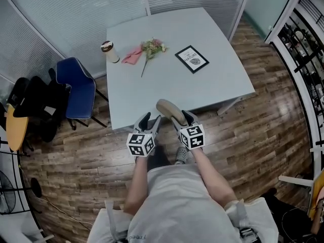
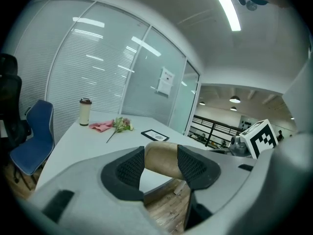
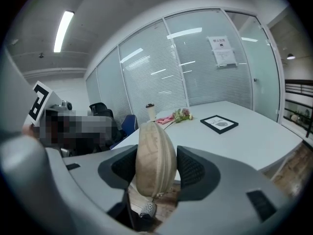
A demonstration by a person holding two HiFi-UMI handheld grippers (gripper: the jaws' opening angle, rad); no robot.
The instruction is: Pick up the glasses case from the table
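A blue chair (image 1: 77,87) stands off the left edge of the table (image 1: 202,92). Near the far left corner are a lidded cup (image 1: 109,51), a pink cloth (image 1: 131,55) and a flower sprig (image 1: 153,47). Right of them, a framed card (image 1: 192,58) reads "NATURE". The middle and near half of the surface are bare. At the near edge, the left gripper (image 1: 151,118) has its jaws apart and grips nothing. The right gripper (image 1: 181,118) is clamped on the tan glasses case (image 1: 168,109), which is held on edge, clear of the surface. Its long axis runs from the jaws away and leftward over the near edge, so its free end shows just past the left gripper's tips.
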